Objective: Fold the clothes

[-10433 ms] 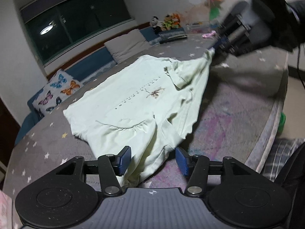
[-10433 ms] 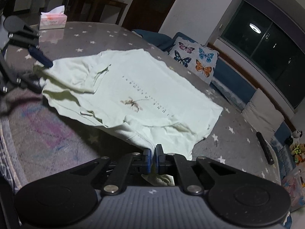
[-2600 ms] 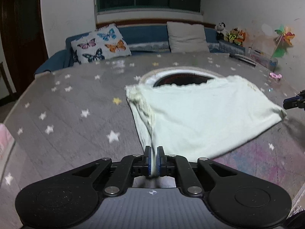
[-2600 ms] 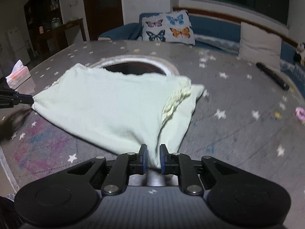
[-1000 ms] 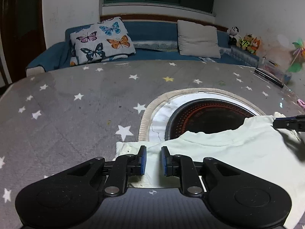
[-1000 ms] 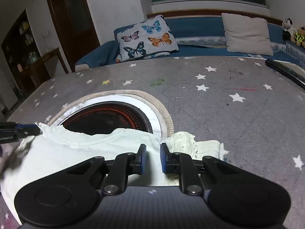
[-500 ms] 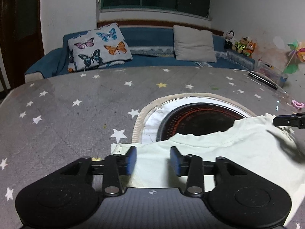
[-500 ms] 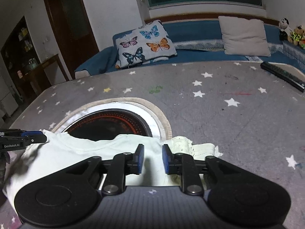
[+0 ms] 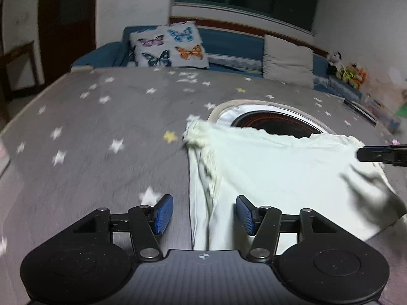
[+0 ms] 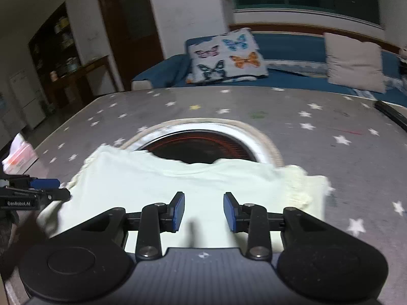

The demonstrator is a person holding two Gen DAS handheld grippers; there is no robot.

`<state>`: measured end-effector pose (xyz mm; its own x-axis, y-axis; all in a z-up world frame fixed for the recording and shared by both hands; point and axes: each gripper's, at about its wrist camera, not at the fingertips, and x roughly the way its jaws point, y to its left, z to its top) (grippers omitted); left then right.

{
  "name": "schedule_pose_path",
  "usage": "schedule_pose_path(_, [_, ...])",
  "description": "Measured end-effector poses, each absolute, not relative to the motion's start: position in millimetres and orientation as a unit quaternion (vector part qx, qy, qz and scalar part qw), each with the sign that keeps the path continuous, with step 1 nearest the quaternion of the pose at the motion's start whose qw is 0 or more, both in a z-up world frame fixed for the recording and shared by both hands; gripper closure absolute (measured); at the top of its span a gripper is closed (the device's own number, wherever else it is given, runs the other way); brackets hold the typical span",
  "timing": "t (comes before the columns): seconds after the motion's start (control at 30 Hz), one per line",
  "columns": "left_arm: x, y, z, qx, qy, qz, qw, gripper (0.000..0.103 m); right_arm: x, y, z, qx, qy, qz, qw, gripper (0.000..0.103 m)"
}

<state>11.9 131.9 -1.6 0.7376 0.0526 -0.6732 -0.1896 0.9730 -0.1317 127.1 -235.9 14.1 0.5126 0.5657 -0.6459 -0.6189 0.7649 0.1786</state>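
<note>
A pale green shirt (image 9: 274,167) lies folded flat on the grey star-print table cover (image 9: 101,132); it also shows in the right wrist view (image 10: 178,180). My left gripper (image 9: 203,214) is open and empty, its blue pads straddling the shirt's left folded edge from above. My right gripper (image 10: 203,211) is open and empty over the shirt's near side. The right gripper's tip shows in the left wrist view (image 9: 381,153) at the shirt's right edge. The left gripper shows in the right wrist view (image 10: 33,193) at the shirt's left edge.
A round dark inset with a pale rim (image 10: 198,147) sits in the table just beyond the shirt, partly covered by it. A tissue box (image 10: 20,156) stands at the table's left edge. A black remote (image 10: 391,117) lies far right. A sofa with a butterfly pillow (image 10: 226,56) stands behind.
Both grippers have opened wide and let go of the shirt, and have pulled back and up. The shirt's upper edge now lies down over the lower part.
</note>
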Motion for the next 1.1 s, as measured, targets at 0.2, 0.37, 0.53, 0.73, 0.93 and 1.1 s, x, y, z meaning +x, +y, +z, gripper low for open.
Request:
schedule_pose_path(0.2, [-10,133,-5,-0.143,0.357,0.065,0.921,0.045,113,-190,21,-0.056,0.362,0.389,0.845,0.070])
schedule_pose_path(0.37, [-17,134,-7,-0.163,0.360,0.062,0.916,0.048,103,-148,28,-0.078,0.368,0.425,0.823,0.070])
schedule_pose_path(0.53, [-21,137,-9,-0.189,0.358,0.041,0.914,0.079,96,-111,34,-0.095,0.380,0.452,0.801,0.070])
schedule_pose_path(0.73, [-26,136,-1,-0.214,0.331,0.024,0.919,0.089,94,-69,36,-0.107,0.404,0.475,0.775,0.069])
schedule_pose_path(0.93, [-23,128,11,-0.221,0.309,0.002,0.925,0.090,102,-31,33,-0.128,0.427,0.475,0.758,0.057])
schedule_pose_path(1.1, [-17,119,17,-0.219,0.300,-0.015,0.928,0.090,111,0,22,-0.158,0.456,0.464,0.743,0.050])
